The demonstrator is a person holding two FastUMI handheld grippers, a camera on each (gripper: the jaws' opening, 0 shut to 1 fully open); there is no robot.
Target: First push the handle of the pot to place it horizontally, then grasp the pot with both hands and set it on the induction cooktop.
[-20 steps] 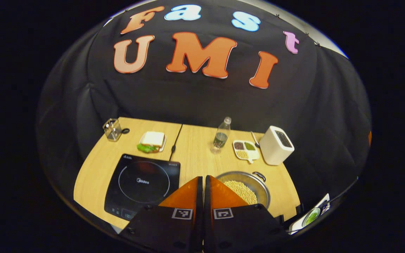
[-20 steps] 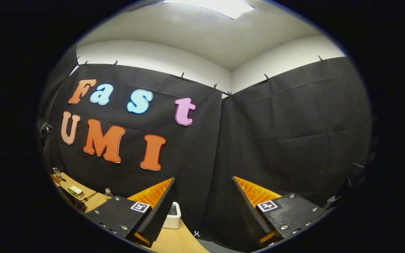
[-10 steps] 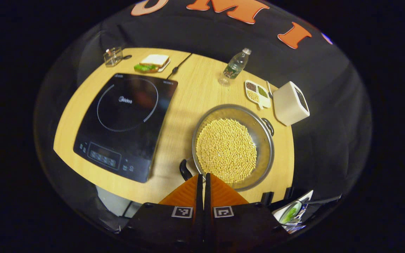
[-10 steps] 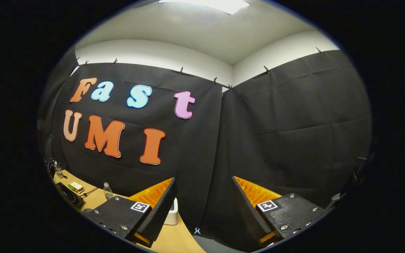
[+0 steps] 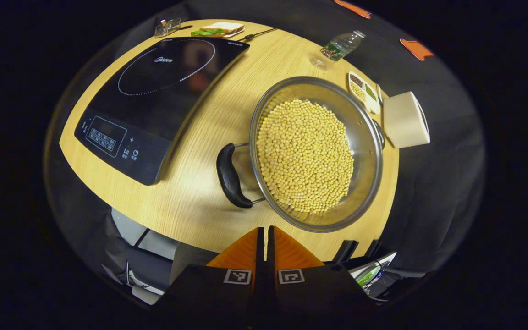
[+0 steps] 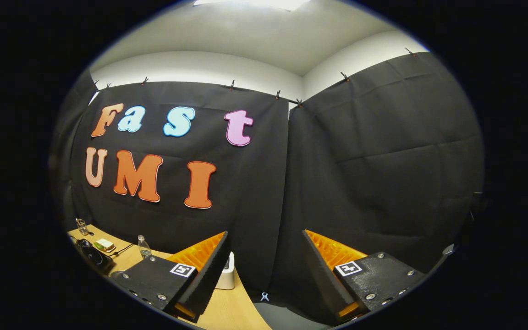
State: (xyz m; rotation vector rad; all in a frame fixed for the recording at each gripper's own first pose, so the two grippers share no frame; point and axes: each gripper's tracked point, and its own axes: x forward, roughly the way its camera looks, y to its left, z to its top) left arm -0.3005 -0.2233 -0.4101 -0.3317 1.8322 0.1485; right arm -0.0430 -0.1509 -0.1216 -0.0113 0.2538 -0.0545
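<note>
A steel pot [image 5: 365, 151] full of yellow beans stands on the wooden table [image 5: 200, 183] in the left gripper view. Its black near handle [image 5: 229, 176] points toward the front left; a second handle [image 5: 380, 134] sits on the far right rim. The black induction cooktop [image 5: 154, 91] lies to the pot's left. My left gripper [image 5: 264, 231] is shut, empty, and hovers above the table's front edge, just short of the pot. My right gripper [image 6: 264, 247] is open, held high off to the right, facing the booth wall.
A white box appliance [image 5: 405, 120], a divided dish [image 5: 365, 91] and a water bottle [image 5: 339, 46] stand behind the pot. A sandwich plate [image 5: 218, 30] and a glass holder [image 5: 167, 26] sit beyond the cooktop. Beyond the front table edge lies a drop.
The left gripper tilted down and moved in over the table, so pot and cooktop now appear larger and closer. The right gripper dipped slightly and stayed open.
</note>
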